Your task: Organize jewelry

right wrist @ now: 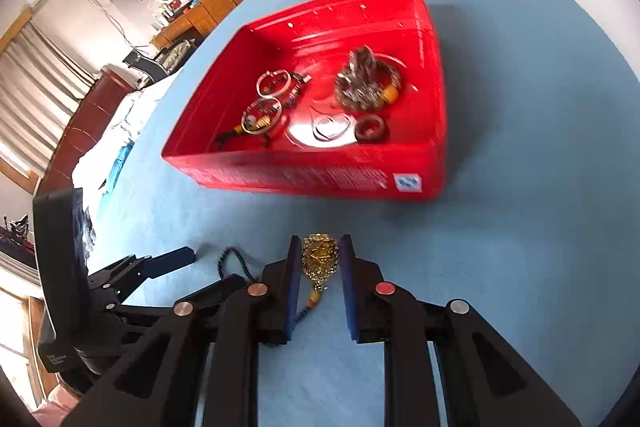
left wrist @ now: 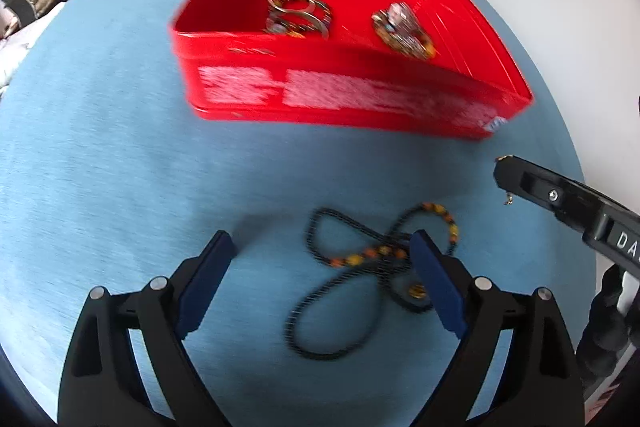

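Looking down along the left gripper (left wrist: pixel 322 259), the left wrist view shows its two blue-padded fingers spread wide with nothing pressed between them. A black beaded necklace (left wrist: pixel 352 279) with orange and yellow beads lies in loose loops on the blue cloth (left wrist: pixel 100 147), directly under the gripper. Most of it sits toward the right finger, which covers part of the tangle; the left finger stands well clear over bare cloth. The loops run roughly from near-left to far-right. Farther away sits the open red box (left wrist: pixel 340 99), with two clumps of metal jewelry visible inside. The tip of the right gripper (left wrist: pixel 505 179) enters from the right edge, with a small gold bit showing at its end.

The right wrist view looks along the right gripper, whose fingers stand narrow, closed on a gold pendant (right wrist: pixel 320 261). The pendant hangs between the pads, and a short beaded tail trails toward the camera. The red box lies straight ahead, a little farther off, open side up, holding rings, bangles and bead pieces. Nothing stands between the pendant and the box. The left gripper shows at near left, just beside a bit of the black necklace.

By my judgement, the right hand is nearer the box and need only carry forward over its near wall.
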`<state>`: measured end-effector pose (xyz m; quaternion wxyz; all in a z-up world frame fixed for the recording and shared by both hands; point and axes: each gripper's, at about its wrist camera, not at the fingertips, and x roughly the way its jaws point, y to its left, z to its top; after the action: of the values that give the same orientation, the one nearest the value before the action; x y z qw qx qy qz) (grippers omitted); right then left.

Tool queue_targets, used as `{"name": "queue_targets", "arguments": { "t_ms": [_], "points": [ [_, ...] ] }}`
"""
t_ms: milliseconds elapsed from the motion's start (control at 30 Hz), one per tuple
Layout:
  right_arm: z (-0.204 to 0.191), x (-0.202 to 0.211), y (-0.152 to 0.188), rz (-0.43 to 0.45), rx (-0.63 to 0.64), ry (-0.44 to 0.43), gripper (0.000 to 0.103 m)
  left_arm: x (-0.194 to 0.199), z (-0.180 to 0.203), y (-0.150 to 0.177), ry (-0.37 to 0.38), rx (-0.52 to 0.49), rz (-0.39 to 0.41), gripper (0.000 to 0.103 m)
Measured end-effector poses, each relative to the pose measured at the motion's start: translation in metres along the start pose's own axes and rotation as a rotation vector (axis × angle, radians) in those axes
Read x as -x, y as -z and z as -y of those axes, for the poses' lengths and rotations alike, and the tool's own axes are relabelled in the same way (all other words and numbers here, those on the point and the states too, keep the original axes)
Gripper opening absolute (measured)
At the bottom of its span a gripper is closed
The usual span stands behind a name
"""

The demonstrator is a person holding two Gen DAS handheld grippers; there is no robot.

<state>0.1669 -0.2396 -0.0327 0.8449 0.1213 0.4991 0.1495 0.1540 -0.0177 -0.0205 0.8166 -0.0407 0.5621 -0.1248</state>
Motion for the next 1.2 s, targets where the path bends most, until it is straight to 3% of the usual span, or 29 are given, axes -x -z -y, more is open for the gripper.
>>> {"name": "queue_targets", "arguments": {
  "t_ms": [200, 367, 467, 533, 600, 700, 767, 1000, 1200],
  "points": [
    [0.016, 0.011, 0.009, 0.016, -0.028, -0.002, 0.019, -0.01, 0.029, 0.011, 0.036, -0.048, -0.041, 0.091],
    [0.027, 0.013, 0.014, 0.015, -0.042, -0.007, 0.019, -0.02, 0.057, 0.019, -0.028, -0.116, -0.058, 0.089],
    [0.028, 0.011, 0.016, 0.009, -0.044, -0.013, 0.019, -0.023, 0.068, 0.023, -0.094, -0.148, -0.048, 0.076],
    [0.028, 0.011, 0.017, 0.007, -0.043, -0.017, 0.019, -0.022, 0.069, 0.024, -0.1, -0.144, -0.041, 0.063],
    [0.027, 0.012, 0.019, 0.007, -0.042, -0.02, 0.019, -0.02, 0.067, 0.022, -0.1, -0.133, -0.034, 0.038],
    [0.026, 0.012, 0.02, 0.002, -0.041, -0.025, 0.019, -0.02, 0.062, 0.02, -0.096, -0.118, -0.031, 0.014],
    [0.023, 0.011, 0.021, -0.002, -0.038, -0.025, 0.019, -0.019, 0.057, 0.02, -0.076, -0.106, -0.032, 0.009],
    [0.009, 0.003, 0.028, -0.033, -0.002, -0.015, 0.019, -0.007, 0.031, 0.027, -0.021, -0.065, -0.013, 0.006],
    [0.0, 0.001, 0.029, -0.044, 0.017, -0.023, 0.019, 0.024, 0.013, 0.029, 0.002, -0.028, 0.057, 0.006]
  ]
}}
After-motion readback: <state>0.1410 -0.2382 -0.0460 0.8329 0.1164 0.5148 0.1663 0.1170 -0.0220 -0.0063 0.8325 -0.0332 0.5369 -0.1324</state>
